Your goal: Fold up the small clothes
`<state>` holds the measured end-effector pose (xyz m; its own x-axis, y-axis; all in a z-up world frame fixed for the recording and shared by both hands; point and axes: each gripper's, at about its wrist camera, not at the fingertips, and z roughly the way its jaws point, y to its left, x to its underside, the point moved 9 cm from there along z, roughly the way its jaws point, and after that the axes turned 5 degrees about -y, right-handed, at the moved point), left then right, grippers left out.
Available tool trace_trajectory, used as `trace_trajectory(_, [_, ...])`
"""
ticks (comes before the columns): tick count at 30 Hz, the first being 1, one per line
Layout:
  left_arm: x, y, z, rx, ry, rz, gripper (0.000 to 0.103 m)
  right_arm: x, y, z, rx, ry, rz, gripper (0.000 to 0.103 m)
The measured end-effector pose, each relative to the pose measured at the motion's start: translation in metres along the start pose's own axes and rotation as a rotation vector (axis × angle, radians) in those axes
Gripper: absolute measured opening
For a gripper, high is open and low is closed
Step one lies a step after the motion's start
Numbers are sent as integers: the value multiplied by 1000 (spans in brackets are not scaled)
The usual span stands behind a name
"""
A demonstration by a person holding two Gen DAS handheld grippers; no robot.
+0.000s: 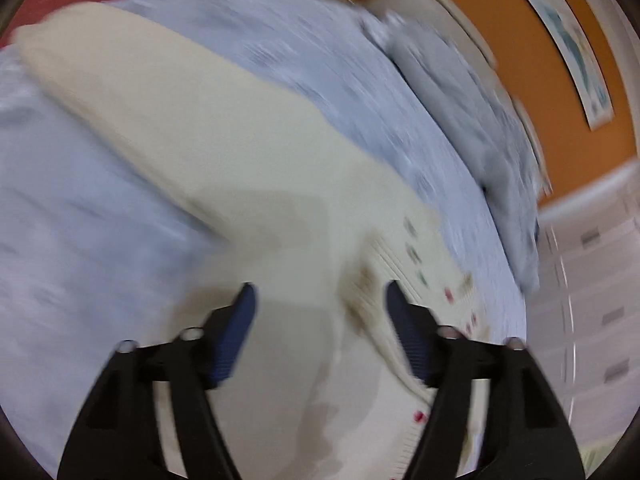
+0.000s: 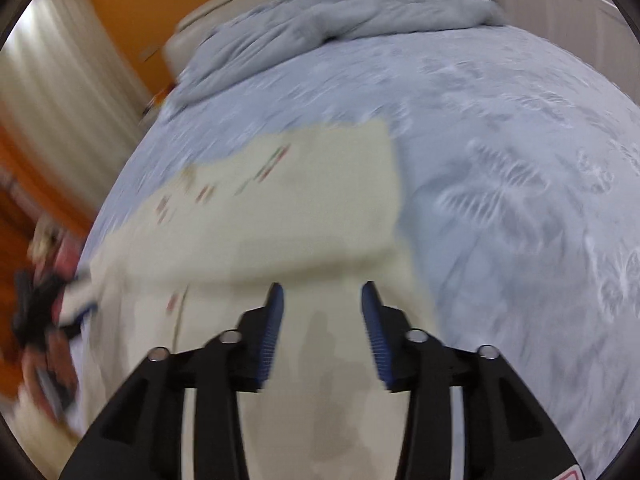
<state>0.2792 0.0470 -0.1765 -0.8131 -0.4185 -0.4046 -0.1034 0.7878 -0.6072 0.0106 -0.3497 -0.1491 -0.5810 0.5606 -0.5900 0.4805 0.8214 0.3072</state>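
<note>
1. Orange walls point(image 1: 500, 20) and a blue bedsheet point(image 2: 500, 160) are framing everything I am seeing, all of it smeared with motion blur.
2. I am holding the left gripper point(image 1: 320, 300) with its blue pads point(image 1: 240, 332) spread wide and nothing between them; it is hovering over the cream garment point(image 1: 224, 152), near a ribbed edge with small red and green marks.
3. I am keeping the right gripper point(image 2: 322, 300) open too, pads point(image 2: 272, 332) apart and empty, pointing across the same garment point(image 2: 320, 200) where a layer looks already doubled over.
4. Whether either set of tips is touching the cloth, I cannot tell through the blur.
5. The garment is lying flat on the sheet, one long cream part running away from the left gripper toward the far edge of the bed.
6. I am judging this as a moment between folds: one flap seems laid, and both grippers are free for a new hold.
7. Next I would be wanting each gripper to close on an edge or corner, pinching only the layers meant to move, then lifting both sides evenly so the fold lands square.
8. Farther out, a grey duvet point(image 2: 340, 20) is bunched at the head of the bed, a framed picture point(image 1: 568, 48) is hanging on the wall, and white drawers point(image 1: 592, 300) are standing beside the bed.
</note>
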Motion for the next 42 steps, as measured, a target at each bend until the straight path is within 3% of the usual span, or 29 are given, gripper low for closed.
trace_trajectory(2, [-39,48,-20,-62,-71,-90,86,33,22,-6,-24,52,-67,45])
trace_trajectory(7, [-129,181,-48,-246,-182,-384,88,125,67,-11,-75,233,-133,48])
trace_trajectory(9, [-154,221,-57,-260,-234,-517,88,148,77,-11,-77,285,-137,54])
trace_trajectory(12, [-175,239,-61,-257,-273,-588,87,158,90,-14,-51,285,-189,69])
trace_trajectory(13, [-181,238,-59,-279,-270,-563,79,159,93,-12,-41,292,-206,71])
trace_trajectory(14, [-187,236,-56,-288,-261,-518,43,160,95,-9,-32,301,-221,72])
trace_trajectory(16, [-189,224,-38,-303,-157,-428,11,161,95,-3,-28,312,-229,75])
trace_trajectory(17, [-192,218,-38,-316,-157,-395,10,161,95,-1,-30,314,-229,76])
trace_trajectory(19, [-203,185,-50,-283,-216,-302,10,160,97,-1,-42,318,-226,81])
trace_trajectory(21, [-207,140,-57,-239,-226,-186,10,163,98,-1,-45,316,-240,85])
trace_trajectory(24, [-192,38,-73,-101,-239,6,9,164,101,0,-43,305,-261,86])
trace_trajectory(26, [-159,-43,-76,18,-209,137,10,163,100,-1,-55,296,-235,86])
trace_trajectory(29, [-76,-141,-66,170,-105,282,11,155,93,-4,-105,286,-123,82])
trace_trajectory(31, [-10,-177,-48,219,-4,358,15,146,82,-7,-137,281,-20,81])
trace_trajectory(33, [60,-185,-19,207,115,388,23,135,65,-13,-127,256,59,82])
trace_trajectory(35, [102,-173,1,168,198,356,53,123,49,-17,-104,230,95,82])
trace_trajectory(37, [130,-144,7,138,241,278,54,105,32,-24,-88,189,122,82])
trace_trajectory(39, [130,-115,2,112,243,201,61,81,24,-26,-80,146,117,85])
trace_trajectory(40, [117,-103,0,101,228,163,69,68,24,-24,-79,129,107,85])
trace_trajectory(42, [94,-82,0,74,190,112,72,39,30,-15,-112,102,103,85])
